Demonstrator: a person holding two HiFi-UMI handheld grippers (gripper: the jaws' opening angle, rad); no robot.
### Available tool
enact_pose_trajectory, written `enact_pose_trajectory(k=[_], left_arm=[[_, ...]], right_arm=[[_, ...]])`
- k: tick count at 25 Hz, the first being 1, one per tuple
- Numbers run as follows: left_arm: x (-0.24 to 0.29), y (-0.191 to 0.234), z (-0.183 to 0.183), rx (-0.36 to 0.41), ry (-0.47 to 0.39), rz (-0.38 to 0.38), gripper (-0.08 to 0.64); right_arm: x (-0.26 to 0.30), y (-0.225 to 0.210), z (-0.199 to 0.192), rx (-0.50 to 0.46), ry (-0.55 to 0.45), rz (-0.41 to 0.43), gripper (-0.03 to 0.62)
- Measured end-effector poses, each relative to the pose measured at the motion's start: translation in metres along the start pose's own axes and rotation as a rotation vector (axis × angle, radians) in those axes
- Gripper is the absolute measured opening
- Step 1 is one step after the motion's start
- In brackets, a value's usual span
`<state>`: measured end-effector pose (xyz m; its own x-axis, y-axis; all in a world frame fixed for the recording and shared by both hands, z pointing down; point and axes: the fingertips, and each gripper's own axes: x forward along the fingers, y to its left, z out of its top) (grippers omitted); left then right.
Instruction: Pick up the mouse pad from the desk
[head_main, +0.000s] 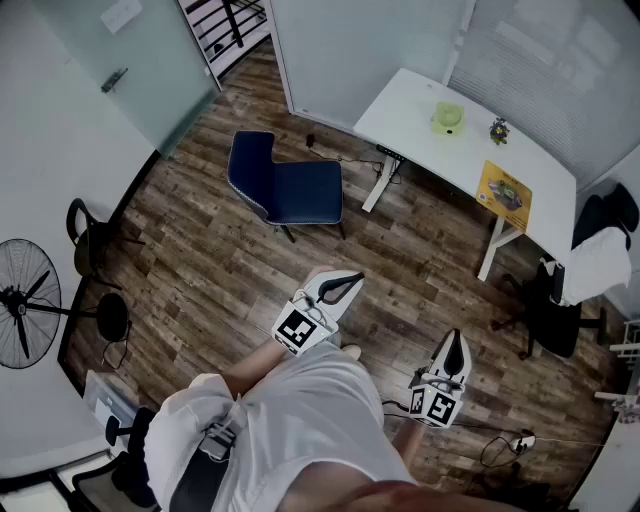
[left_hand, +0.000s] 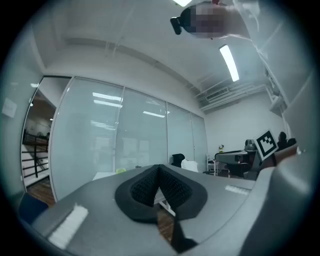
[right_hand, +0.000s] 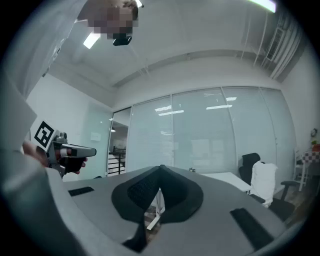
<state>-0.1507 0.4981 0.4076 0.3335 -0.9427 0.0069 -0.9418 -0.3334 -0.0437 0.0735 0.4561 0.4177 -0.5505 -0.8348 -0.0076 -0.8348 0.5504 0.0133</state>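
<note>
The yellow mouse pad (head_main: 505, 195) lies flat near the right end of a white desk (head_main: 420, 105), far across the room in the head view. Both grippers are held level at my waist, well short of the desk. My left gripper (head_main: 348, 286) is shut with nothing in it; in the left gripper view its dark pads (left_hand: 159, 181) meet at the tip. To its right, my right gripper (head_main: 453, 342) is also shut and empty, its pads (right_hand: 160, 186) pressed together in the right gripper view. The pad does not show in either gripper view.
A green object (head_main: 447, 118) and a small plant (head_main: 497, 130) sit on the desk. A blue chair (head_main: 285, 188) stands on the wood floor between me and the desk. A black chair with white cloth (head_main: 590, 265) is at the right, a fan (head_main: 25, 300) at the left.
</note>
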Motion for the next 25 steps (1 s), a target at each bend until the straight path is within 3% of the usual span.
enact_pose_trajectory(k=[4,7,13,18,21,23,25], left_arm=[[-0.006,0.014,0.051,0.005,-0.127,0.0,-0.006],[-0.004,0.03,0.065,-0.009,-0.158,0.036,-0.006],[0.017,0.011,0.028,-0.019,-0.062,-0.061,-0.008],[0.038,-0.023,-0.003,0.04,0.064,-0.17,-0.008],[0.048,-0.043,-0.014,0.007,0.128,-0.214,-0.006],[0.051,-0.056,-0.026,-0.021,0.169,-0.223,-0.006],[0.05,-0.059,-0.028,-0.026,0.156,-0.18,-0.006]], right_arm=[[-0.002,0.011,0.039,-0.05,-0.063,-0.025,0.0],[0.019,0.022,0.055,-0.087,-0.086,-0.004,0.0],[0.01,0.016,0.048,-0.071,-0.044,-0.059,0.002],[-0.002,0.007,0.032,-0.089,0.025,-0.079,0.003],[-0.004,-0.003,0.021,-0.073,0.052,-0.089,0.002],[-0.005,-0.012,0.009,-0.068,0.077,-0.091,0.002],[-0.006,-0.018,-0.002,-0.054,0.098,-0.084,0.003]])
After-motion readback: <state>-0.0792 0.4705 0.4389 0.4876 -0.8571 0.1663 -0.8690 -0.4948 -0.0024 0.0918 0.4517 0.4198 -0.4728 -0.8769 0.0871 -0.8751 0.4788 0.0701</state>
